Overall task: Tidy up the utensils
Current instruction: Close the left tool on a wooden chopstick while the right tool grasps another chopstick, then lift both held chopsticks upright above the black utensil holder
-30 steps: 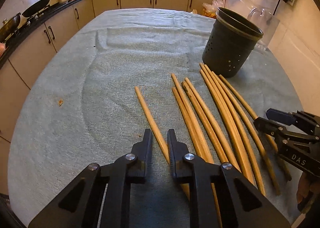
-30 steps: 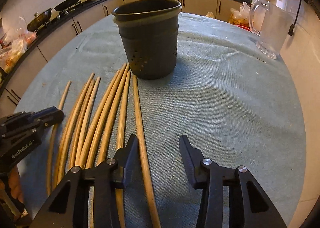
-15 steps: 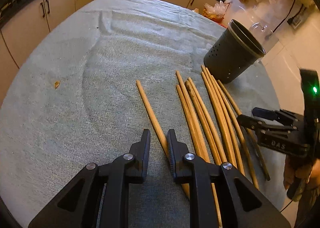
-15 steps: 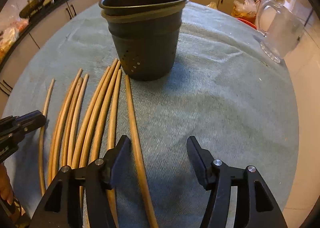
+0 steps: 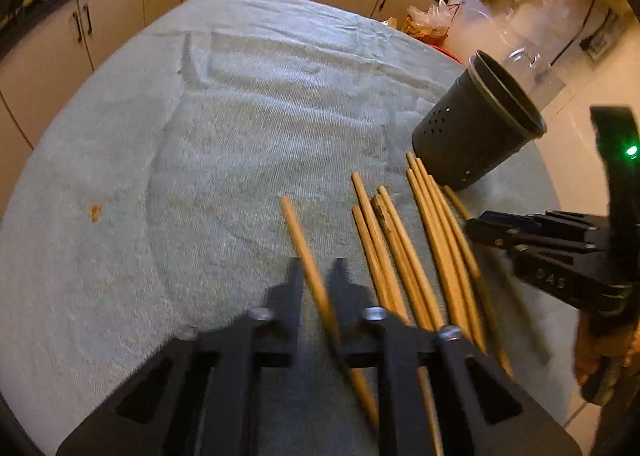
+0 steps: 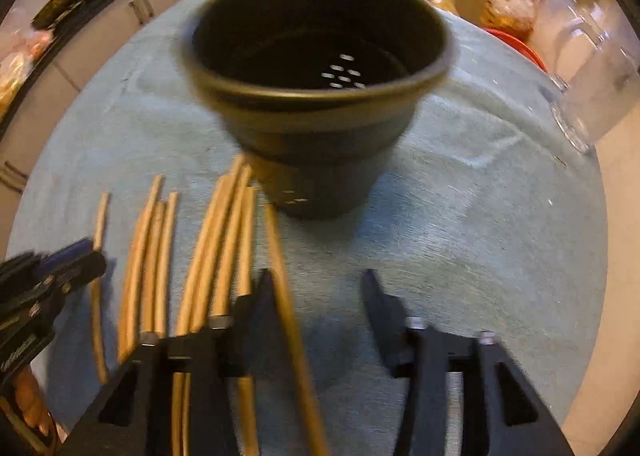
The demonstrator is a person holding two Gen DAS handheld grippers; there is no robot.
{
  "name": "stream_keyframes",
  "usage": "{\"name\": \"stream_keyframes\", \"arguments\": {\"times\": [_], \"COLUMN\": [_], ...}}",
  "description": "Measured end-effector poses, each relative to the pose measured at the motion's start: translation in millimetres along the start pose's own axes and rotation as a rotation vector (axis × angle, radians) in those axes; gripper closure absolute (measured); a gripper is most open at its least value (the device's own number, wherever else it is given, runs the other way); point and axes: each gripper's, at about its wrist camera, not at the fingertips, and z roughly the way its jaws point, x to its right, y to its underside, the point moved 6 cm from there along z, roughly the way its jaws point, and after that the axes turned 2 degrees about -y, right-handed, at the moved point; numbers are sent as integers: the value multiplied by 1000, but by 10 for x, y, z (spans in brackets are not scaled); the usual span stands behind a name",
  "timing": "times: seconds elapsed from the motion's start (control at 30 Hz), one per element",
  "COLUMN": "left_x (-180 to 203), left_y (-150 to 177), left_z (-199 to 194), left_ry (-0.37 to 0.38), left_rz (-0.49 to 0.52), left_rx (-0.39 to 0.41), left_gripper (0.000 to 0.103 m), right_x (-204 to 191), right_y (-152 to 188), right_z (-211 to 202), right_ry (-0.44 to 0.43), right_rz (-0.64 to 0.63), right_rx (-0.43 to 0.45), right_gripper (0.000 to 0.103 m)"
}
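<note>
While the left gripper [image 5: 316, 280] closes its jaws on one lone chopstick [image 5: 298, 236], pads touching the stick, the right gripper [image 6: 318, 288] stands with jaws apart and closing, another chopstick [image 6: 280, 276] lying against its left finger. Remaining chopsticks [image 5: 400, 248] lie in a row on the green cloth [image 5: 240, 127]. Dark perforated holder [image 6: 320, 95] stands upright just beyond their tips.

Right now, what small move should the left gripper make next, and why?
Probably finish the squeeze, then lift. On the left gripper the fingers are closing with the leftmost chopstick between them, and the dark holder stands upright beyond the row with nothing in it.
</note>
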Motion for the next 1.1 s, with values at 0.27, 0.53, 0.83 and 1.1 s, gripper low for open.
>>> {"name": "stream_keyframes", "arguments": {"times": [0.27, 0.53, 0.83, 1.1], "left_x": [118, 261, 372, 423], "left_y": [27, 117, 373, 463], "left_z": [-411, -1164, -1771, -2137], "left_ry": [2, 30, -4, 19], "left_rz": [51, 74, 117, 140], "left_rx": [108, 281, 457, 539], "left_gripper": [97, 97, 97, 97], "right_x": [-33, -15, -235, -161], "right_y": [103, 343, 845, 979], "right_z": [-224, -1048, -1786, -2137], "right_ry": [-103, -163, -136, -153], "right_rz": [74, 108, 106, 120], "right_rx": [109, 353, 547, 648], "right_gripper": [96, 96, 96, 96]}}
